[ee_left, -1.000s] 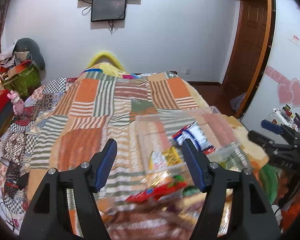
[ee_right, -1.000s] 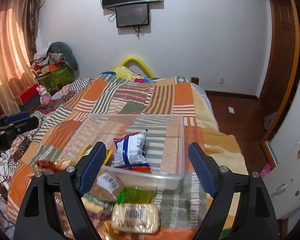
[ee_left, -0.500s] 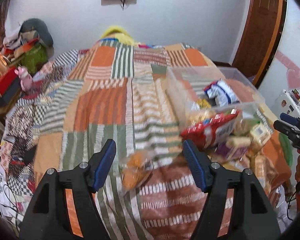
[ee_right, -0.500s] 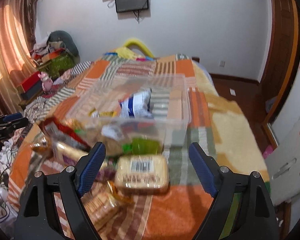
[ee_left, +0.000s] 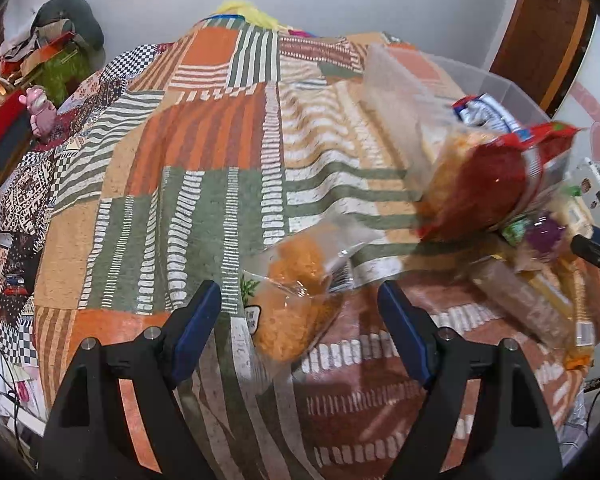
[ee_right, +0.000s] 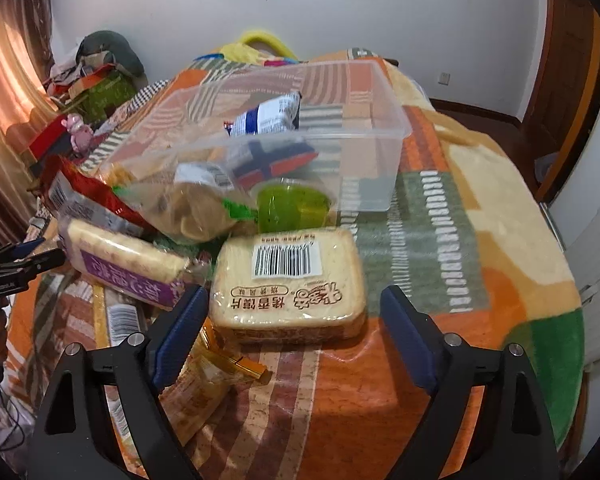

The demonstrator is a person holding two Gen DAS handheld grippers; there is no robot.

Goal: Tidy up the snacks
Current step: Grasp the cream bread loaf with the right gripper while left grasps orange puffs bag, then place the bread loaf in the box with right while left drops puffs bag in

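Observation:
A clear plastic bin (ee_right: 380, 136) sits on the quilted bed and holds a blue-white snack packet (ee_right: 266, 120); the bin also shows in the left wrist view (ee_left: 396, 92). Snacks are piled in front of it. My right gripper (ee_right: 294, 330) is open, its jaws either side of a pale bread pack with a barcode (ee_right: 288, 284). A green jelly cup (ee_right: 292, 208), a purple cracker pack (ee_right: 120, 260) and a red bag (ee_right: 88, 196) lie nearby. My left gripper (ee_left: 300, 334) is open around a clear bag of orange snacks (ee_left: 300, 292). A red bag (ee_left: 496, 180) lies to its right.
The patchwork quilt (ee_left: 204, 168) covers the bed. Clutter and a pink toy (ee_left: 40, 108) stand at the left. A wooden door (ee_right: 568, 40) is at the right. The bed edge drops off at the right (ee_right: 572, 320).
Both grippers have dropped lower and closer to the snack pile. The left one now straddles the orange snack bag, the right one the bread pack. Both stay open.

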